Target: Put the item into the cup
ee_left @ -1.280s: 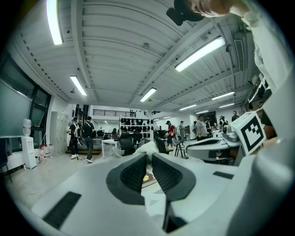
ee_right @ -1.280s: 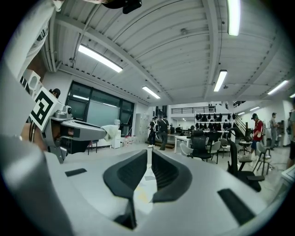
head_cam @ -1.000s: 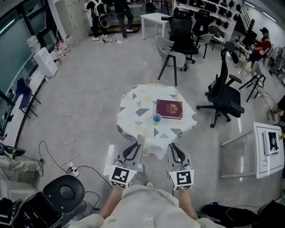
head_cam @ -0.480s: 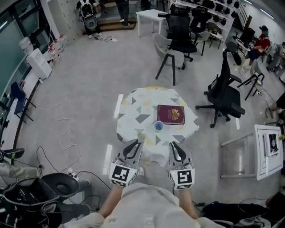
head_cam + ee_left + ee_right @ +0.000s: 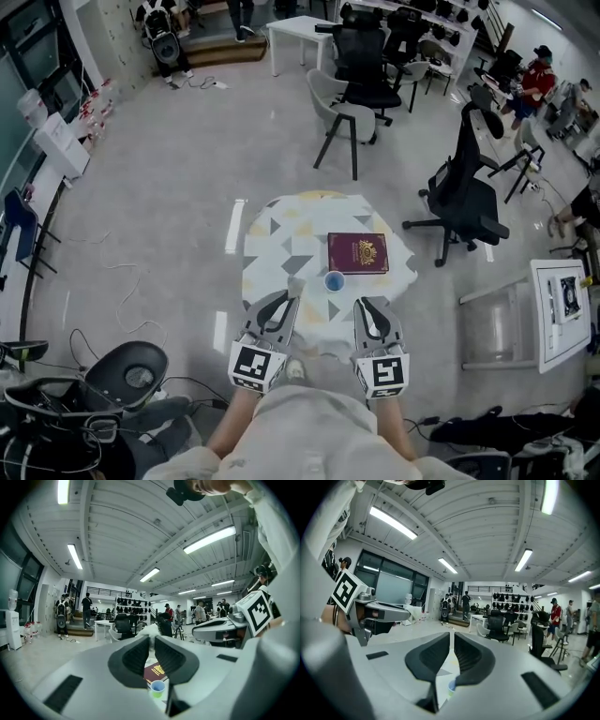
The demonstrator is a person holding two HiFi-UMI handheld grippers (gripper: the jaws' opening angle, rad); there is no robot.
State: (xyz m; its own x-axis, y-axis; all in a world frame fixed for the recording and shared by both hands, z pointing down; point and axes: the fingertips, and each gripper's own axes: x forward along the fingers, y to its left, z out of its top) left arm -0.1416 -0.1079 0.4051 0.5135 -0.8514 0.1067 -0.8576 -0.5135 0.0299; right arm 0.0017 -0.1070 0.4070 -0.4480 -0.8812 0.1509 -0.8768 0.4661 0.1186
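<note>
A dark red booklet (image 5: 357,253) lies flat on the right half of a small round table (image 5: 277,246) covered with a patterned cloth. A small cup (image 5: 334,280) with a blue inside stands upright just in front of the booklet's left corner. My left gripper (image 5: 288,299) and right gripper (image 5: 362,304) hover at the table's near edge, either side of the cup, both shut and holding nothing. The left gripper view shows the cup (image 5: 158,688) and booklet (image 5: 157,671) below its closed jaws. In the right gripper view the cup (image 5: 450,686) peeks out beneath the jaws.
A grey chair (image 5: 337,108) stands beyond the table and a black office chair (image 5: 466,202) to its right. A white desk (image 5: 562,314) is at the far right. A black round stool (image 5: 137,376) and cables lie at the lower left. People stand far back.
The view has moved forward: the table, booklet and cup now sit closer to both grippers. The grippers keep the same pose, both shut.
</note>
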